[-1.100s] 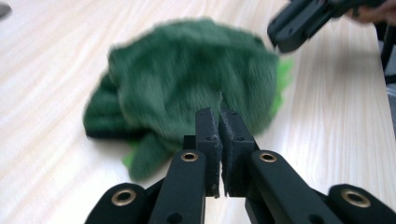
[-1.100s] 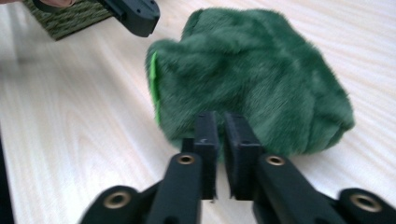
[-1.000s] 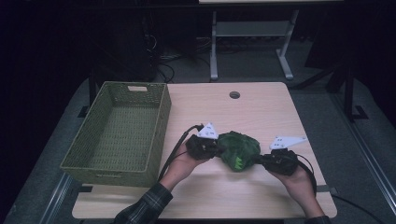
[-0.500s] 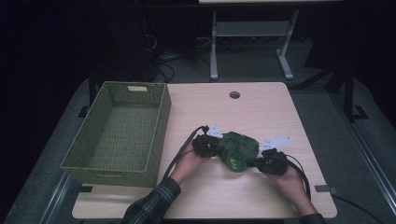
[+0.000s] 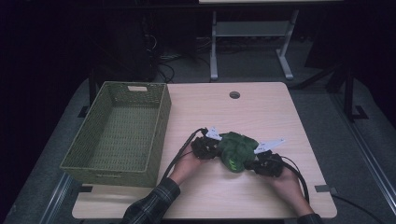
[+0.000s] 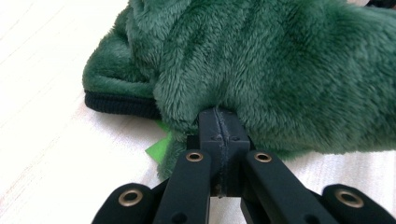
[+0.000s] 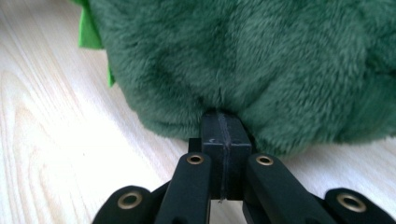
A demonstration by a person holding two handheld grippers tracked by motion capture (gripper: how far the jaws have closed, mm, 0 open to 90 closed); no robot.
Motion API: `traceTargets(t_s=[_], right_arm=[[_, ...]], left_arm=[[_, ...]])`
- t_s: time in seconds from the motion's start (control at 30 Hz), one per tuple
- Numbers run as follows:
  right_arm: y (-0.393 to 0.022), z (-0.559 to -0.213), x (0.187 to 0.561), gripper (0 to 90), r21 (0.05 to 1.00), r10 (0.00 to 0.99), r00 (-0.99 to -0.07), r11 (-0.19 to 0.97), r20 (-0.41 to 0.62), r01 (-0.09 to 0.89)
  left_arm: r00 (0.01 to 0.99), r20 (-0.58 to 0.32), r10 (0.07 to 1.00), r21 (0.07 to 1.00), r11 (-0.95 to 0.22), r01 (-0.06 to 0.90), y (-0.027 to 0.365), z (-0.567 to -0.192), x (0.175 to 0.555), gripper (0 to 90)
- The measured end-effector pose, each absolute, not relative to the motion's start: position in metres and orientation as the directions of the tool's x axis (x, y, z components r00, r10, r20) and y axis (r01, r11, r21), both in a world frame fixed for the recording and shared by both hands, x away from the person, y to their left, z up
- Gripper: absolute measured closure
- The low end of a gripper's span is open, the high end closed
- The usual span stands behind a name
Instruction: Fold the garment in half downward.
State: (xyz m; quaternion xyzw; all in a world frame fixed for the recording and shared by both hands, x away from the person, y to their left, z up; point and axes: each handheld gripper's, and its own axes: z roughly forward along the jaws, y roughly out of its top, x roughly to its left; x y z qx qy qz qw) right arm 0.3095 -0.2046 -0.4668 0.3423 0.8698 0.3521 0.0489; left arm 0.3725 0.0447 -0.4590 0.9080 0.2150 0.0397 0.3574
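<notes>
you're pinching the green plush toy [image 5: 236, 150] from both sides; it's sitting on the wooden table [image 5: 261, 116], just right of the woven basket [image 5: 119, 133] and outside it. your left gripper [image 6: 219, 122] is clamped tight, jaws meeting on a fold of fur on the toy's basket side. your right gripper [image 7: 223, 125] is doing the same on the side away from the basket, jaws pressed together with pile caught at the tips. both bites are looking shallow, more fur than stuffing. if you're lifting toward the basket, the pile is likely slipping out of one pinch and the toy is swinging or dropping beside the basket. pulling the hands apart is stretching the fabric and risking a lost grip. the near basket wall is standing tall, so a low carry is snagging the toy on the rim.
</notes>
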Motion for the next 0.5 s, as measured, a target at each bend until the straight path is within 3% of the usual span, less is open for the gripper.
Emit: traceTargets(t_s=[0.5], right_arm=[[-0.239,-0.429,0.306,89.9,0.740,0.669,-0.730,0.420,0.139,0.526]], left_arm=[[0.914,-0.134,0.382,0.720,-0.596,0.354,0.060,-0.428,0.347,86.8]])
